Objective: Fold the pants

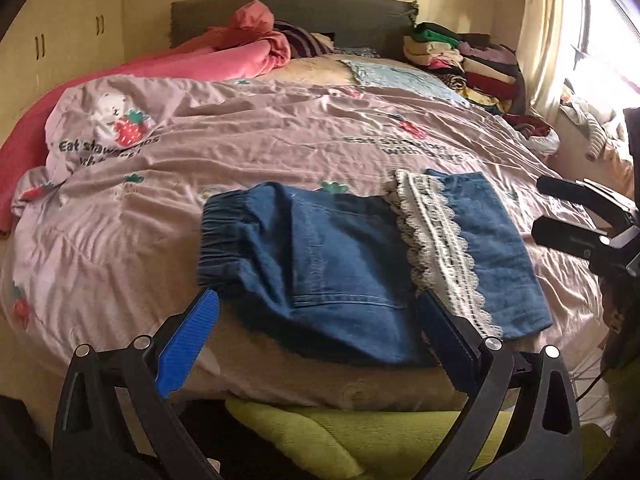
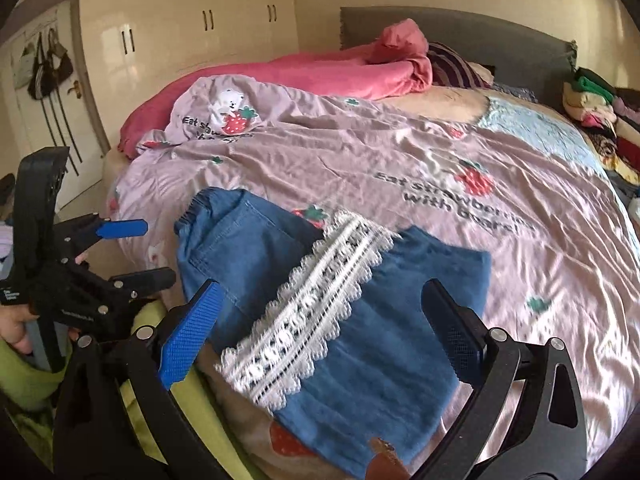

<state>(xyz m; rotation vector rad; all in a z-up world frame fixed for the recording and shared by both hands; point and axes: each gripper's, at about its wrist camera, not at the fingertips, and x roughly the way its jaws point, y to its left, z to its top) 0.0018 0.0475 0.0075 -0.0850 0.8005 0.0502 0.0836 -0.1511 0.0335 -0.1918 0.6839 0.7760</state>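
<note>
Blue-padded left tool (image 1: 316, 320) spread wide, gripping nothing | right tool (image 2: 320, 312) likewise wide, empty | denim pants (image 1: 360, 268) folded flat at bed's near edge; elastic waistband left, white lace trim (image 1: 436, 248) across the middle | lilac strawberry-print duvet (image 1: 260, 128) beneath | pink blanket (image 1: 224, 60) by headboard

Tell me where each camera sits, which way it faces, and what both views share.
Left wrist: on the left gripper at the bed's foot, facing the headboard over the denim pants; the right gripper shows at right.
Right wrist: on the right gripper, angled toward the wardrobe; the left gripper and a hand show at left.
Shared: pants, lace trim, strawberry quilt.
</note>
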